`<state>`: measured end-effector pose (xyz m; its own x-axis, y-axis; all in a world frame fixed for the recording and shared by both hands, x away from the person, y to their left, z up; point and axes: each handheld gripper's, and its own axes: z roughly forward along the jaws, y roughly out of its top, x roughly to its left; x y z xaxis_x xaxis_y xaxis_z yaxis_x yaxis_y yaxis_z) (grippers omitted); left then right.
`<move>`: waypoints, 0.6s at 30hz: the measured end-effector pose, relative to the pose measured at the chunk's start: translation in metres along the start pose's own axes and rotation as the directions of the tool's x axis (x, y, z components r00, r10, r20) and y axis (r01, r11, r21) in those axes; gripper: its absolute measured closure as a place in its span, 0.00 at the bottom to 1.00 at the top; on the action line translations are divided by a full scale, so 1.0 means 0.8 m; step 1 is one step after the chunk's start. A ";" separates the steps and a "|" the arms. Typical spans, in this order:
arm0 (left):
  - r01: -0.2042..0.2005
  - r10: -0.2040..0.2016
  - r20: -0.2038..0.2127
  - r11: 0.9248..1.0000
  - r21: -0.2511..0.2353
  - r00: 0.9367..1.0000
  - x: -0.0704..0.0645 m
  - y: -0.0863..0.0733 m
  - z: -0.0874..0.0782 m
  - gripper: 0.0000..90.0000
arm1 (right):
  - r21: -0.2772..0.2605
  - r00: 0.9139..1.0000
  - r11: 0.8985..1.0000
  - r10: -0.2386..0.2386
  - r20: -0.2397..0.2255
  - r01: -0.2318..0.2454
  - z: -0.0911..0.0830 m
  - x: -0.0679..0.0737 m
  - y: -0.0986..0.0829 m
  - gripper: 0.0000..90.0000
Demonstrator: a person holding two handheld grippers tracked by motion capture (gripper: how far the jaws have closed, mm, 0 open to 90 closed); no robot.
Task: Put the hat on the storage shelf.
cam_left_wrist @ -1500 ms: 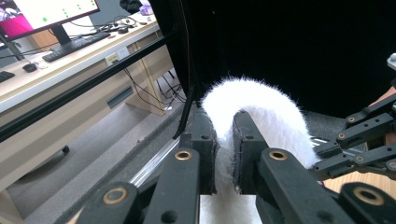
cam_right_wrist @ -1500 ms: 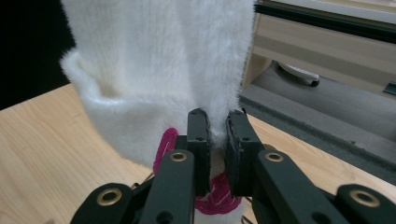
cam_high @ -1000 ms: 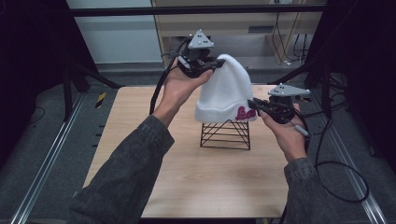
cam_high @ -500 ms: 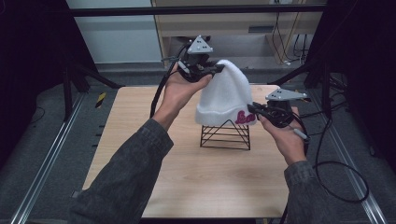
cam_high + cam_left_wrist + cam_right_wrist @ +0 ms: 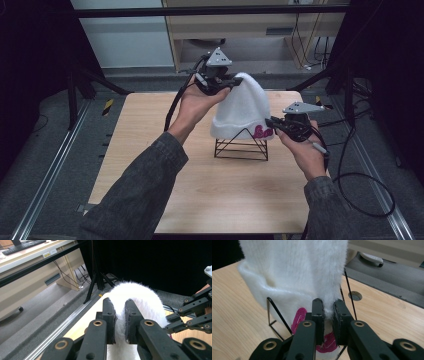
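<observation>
A fluffy white knitted hat with pink lettering sits over a black wire pyramid stand near the middle of a light wooden table. At the hat's 11 o'clock, the left gripper pinches the hat's crown, jaws clamped on the fabric. At its 4 o'clock, the right gripper clamps the lower brim beside the pink lettering, jaws nearly closed around the fuzzy cloth.
</observation>
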<state>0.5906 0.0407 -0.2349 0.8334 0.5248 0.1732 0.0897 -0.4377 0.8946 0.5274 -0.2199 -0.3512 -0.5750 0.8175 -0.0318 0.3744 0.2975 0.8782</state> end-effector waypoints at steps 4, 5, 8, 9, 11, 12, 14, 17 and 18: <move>-0.004 0.004 0.007 1.000 0.003 1.000 -0.004 -0.002 0.004 0.90 | 0.005 1.000 1.000 -0.002 -0.003 0.002 -0.001 -0.001 -0.005 0.90; -0.006 0.006 0.006 1.000 0.005 1.000 -0.005 -0.002 0.005 0.90 | 0.012 1.000 1.000 0.002 -0.001 -0.002 -0.002 -0.001 -0.007 0.90; -0.006 0.006 0.007 1.000 0.003 1.000 -0.008 -0.003 0.007 0.90 | 0.010 1.000 1.000 0.005 -0.001 -0.005 -0.002 -0.003 -0.010 0.90; -0.006 0.006 0.008 1.000 0.007 1.000 -0.009 -0.004 0.008 0.90 | 0.013 1.000 1.000 0.006 0.001 -0.006 -0.002 -0.004 -0.012 0.90; -0.003 0.003 0.012 1.000 0.008 1.000 -0.009 -0.006 0.011 0.90 | 0.017 1.000 1.000 0.009 0.000 -0.009 -0.001 -0.004 -0.015 0.90; -0.002 0.002 0.015 1.000 0.011 1.000 -0.010 -0.008 0.012 0.90 | 0.023 1.000 1.000 0.009 -0.002 -0.009 -0.001 -0.005 -0.017 0.90; -0.005 0.005 0.019 1.000 0.013 1.000 -0.010 -0.009 0.013 0.90 | 0.028 1.000 1.000 0.006 0.003 -0.006 0.000 -0.006 -0.018 0.90; -0.013 0.013 0.024 1.000 0.021 1.000 -0.011 -0.010 0.015 0.90 | 0.032 1.000 0.999 0.011 0.002 -0.011 0.001 -0.007 -0.021 0.90; -0.013 0.013 0.024 1.000 0.021 1.000 -0.011 -0.010 0.015 0.90 | 0.034 1.000 0.999 0.011 0.002 -0.011 0.002 -0.007 -0.022 0.90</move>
<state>0.5893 0.0306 -0.2483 0.8473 0.5017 0.1745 0.0902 -0.4596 0.8835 0.5249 -0.2288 -0.3670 -0.5697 0.8216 -0.0228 0.4056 0.3051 0.8616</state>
